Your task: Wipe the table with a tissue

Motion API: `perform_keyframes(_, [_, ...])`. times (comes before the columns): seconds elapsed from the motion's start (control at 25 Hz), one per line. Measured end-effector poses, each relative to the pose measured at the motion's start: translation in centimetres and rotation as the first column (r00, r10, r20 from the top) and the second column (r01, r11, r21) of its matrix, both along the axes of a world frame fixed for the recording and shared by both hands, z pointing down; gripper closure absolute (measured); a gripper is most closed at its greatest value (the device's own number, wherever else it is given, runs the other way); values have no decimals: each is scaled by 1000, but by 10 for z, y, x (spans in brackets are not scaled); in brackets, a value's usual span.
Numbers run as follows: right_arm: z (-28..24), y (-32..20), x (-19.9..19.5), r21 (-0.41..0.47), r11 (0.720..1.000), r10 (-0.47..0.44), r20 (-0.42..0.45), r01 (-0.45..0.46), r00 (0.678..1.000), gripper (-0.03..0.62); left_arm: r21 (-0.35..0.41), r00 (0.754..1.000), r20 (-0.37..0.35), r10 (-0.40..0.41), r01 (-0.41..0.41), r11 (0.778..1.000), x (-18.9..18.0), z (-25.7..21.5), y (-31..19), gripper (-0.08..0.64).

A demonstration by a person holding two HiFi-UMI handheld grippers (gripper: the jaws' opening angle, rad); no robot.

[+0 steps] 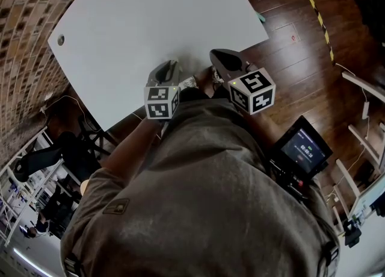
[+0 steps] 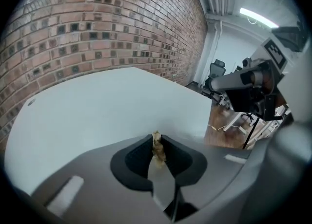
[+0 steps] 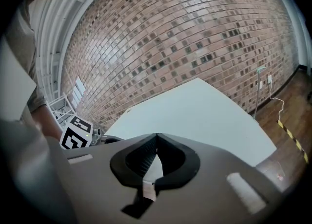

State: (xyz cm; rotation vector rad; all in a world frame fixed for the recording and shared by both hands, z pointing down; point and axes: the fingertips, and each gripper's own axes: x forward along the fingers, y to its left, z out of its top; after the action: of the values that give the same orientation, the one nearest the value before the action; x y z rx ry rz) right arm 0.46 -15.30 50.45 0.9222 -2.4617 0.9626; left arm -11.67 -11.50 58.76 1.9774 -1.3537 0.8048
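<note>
Poised at the near edge of the white table (image 1: 150,17), the person's left gripper (image 2: 156,139) pinches a small crumpled scrap of tissue (image 2: 157,151) between closed jaws, while the right gripper (image 3: 156,136) is closed on nothing. With so little tissue showing past the tips, hard jaws may scrape the tabletop, or the scrap may tear or slip free. The smooth top stands beside a brick wall (image 2: 97,23), over a wooden floor (image 1: 301,59).

White table (image 1: 156,23) open for passing over, brick wall (image 1: 24,17) close along its left edge, wooden floor (image 1: 301,71) open at right
</note>
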Motion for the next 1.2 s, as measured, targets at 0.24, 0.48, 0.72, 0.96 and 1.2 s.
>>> perform_keyframes(0.24, [0,3,-3,1,1000,-16,6,16,1000,578,-3,1000,8,-4,5,1000,-4,0,6,508])
perform_keyframes(0.48, [-3,6,-10,5,999,-46,8,46,999,578,-8,1000,13,-27,27,1000,-13,-1,15,509])
perform_keyframes(0.72, [-7,8,-17,10,997,-72,14,72,997,578,-13,998,20,-59,59,998,-22,-3,24,508])
perform_keyframes(0.96, [-8,12,-23,6,996,-91,19,91,996,578,-16,995,28,-93,94,995,-31,-6,32,509])
perform_keyframes(1.2, [-11,17,-28,12,994,-108,26,108,994,578,-16,990,39,-133,133,991,-42,-6,44,508])
